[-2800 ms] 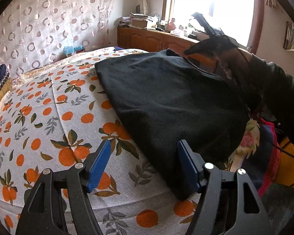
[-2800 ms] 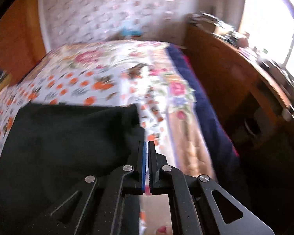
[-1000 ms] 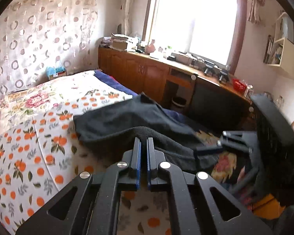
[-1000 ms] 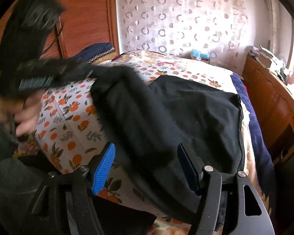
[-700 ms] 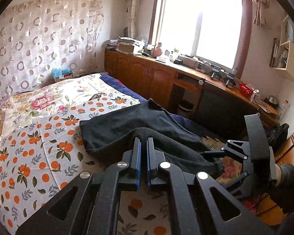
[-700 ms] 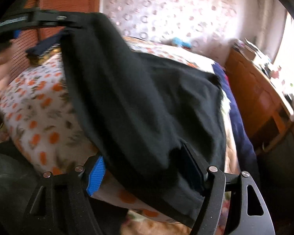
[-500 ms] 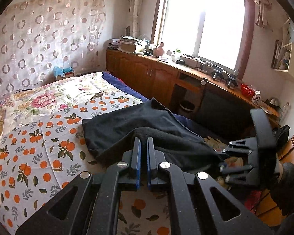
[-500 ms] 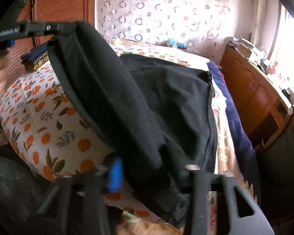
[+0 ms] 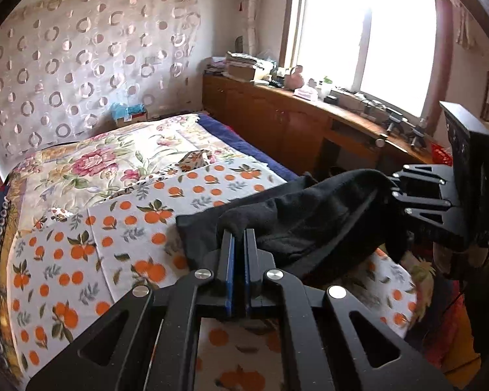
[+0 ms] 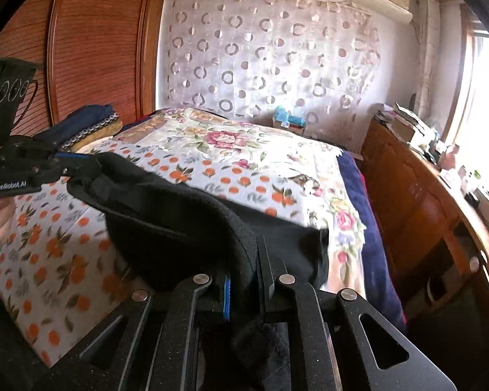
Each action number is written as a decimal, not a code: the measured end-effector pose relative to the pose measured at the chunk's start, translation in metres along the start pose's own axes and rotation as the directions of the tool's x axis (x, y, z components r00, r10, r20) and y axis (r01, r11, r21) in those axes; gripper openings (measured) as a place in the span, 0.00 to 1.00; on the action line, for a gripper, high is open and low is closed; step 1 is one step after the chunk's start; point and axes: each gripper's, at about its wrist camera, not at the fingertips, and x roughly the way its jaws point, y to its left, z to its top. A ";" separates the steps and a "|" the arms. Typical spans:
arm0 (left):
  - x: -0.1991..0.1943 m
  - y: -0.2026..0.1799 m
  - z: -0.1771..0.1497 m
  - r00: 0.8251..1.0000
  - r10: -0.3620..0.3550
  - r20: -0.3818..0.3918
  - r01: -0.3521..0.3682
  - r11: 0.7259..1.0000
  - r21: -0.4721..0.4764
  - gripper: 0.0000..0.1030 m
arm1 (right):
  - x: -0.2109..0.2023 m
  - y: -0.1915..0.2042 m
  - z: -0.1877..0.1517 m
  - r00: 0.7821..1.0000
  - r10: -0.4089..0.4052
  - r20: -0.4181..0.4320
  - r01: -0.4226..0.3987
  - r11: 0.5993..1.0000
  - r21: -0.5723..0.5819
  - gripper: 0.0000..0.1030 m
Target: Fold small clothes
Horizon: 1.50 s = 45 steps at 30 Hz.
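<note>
A black garment [image 9: 296, 221] hangs between my two grippers above a bed with an orange-print sheet [image 9: 81, 260]. My left gripper [image 9: 239, 244] is shut on one edge of it. My right gripper [image 10: 244, 280] is shut on the other edge of the black garment [image 10: 179, 224]. The right gripper also shows in the left wrist view [image 9: 391, 189], holding the cloth at the right. The left gripper shows in the right wrist view [image 10: 78, 163] at the left. The rest of the garment trails on the bed.
A floral quilt [image 9: 114, 159] covers the far half of the bed. A wooden cabinet [image 9: 277, 120] with clutter runs under the window at the right. A wooden wardrobe [image 10: 91, 49] and folded dark clothes [image 10: 81, 120] stand at the left.
My right gripper has closed on the garment's edge. Both grippers have lifted the cloth, which is now stretched between them.
</note>
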 end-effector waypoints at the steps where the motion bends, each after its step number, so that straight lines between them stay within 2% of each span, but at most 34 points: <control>1: 0.009 0.005 0.004 1.000 0.004 -0.011 -0.004 1.000 -0.002 0.05 | 0.010 -0.002 0.004 1.000 0.003 -0.005 -0.003 1.000 -0.003 0.11; 7: 0.053 0.023 0.012 0.997 0.009 -0.082 -0.009 1.000 -0.010 0.05 | 0.058 -0.021 0.002 0.997 0.052 -0.059 -0.051 0.998 0.026 0.11; 10: 0.069 0.031 0.010 0.993 0.020 -0.112 -0.023 0.999 -0.029 0.09 | 0.072 -0.033 0.004 0.993 0.077 -0.085 -0.073 0.996 0.044 0.11; 13: 0.074 0.039 0.009 0.992 0.030 -0.119 -0.035 0.998 -0.043 0.22 | 0.082 -0.037 0.006 0.990 0.097 -0.102 -0.092 0.994 0.053 0.11; 15: 0.072 0.044 0.010 0.993 0.014 -0.113 -0.020 0.998 -0.056 0.43 | 0.086 -0.039 0.011 0.989 0.101 -0.111 -0.095 0.994 0.059 0.11; 18: 0.068 0.048 0.010 0.993 0.008 -0.115 -0.014 0.998 -0.054 0.52 | 0.090 -0.042 0.016 0.988 0.105 -0.115 -0.099 0.993 0.061 0.11; 23: 0.065 0.048 0.008 0.993 0.009 -0.114 -0.013 0.999 -0.038 0.52 | 0.096 -0.041 0.030 0.989 0.087 -0.117 -0.085 0.996 0.023 0.20; 28: 0.074 0.045 0.003 0.990 -0.003 -0.141 0.000 1.000 -0.024 0.52 | 0.099 -0.054 0.052 0.995 0.046 -0.083 -0.044 0.999 0.026 0.28; 31: 0.080 0.045 0.002 0.988 -0.002 -0.156 -0.002 1.000 -0.022 0.52 | 0.093 -0.067 0.065 0.998 -0.017 -0.063 0.020 0.998 0.052 0.30; 33: 0.085 0.045 0.002 0.986 -0.005 -0.165 0.002 1.000 -0.021 0.52 | 0.085 -0.071 0.067 0.999 -0.011 -0.048 0.014 0.997 0.072 0.30; 38: 0.093 0.046 0.004 0.983 0.006 -0.185 -0.007 1.000 -0.002 0.52 | 0.060 -0.066 0.049 0.999 -0.011 -0.048 0.015 0.996 0.092 0.30; 45: 0.095 0.047 0.005 0.983 0.014 -0.183 -0.014 1.000 0.001 0.52 | 0.037 -0.043 0.013 0.991 0.053 -0.124 -0.041 0.995 0.091 0.31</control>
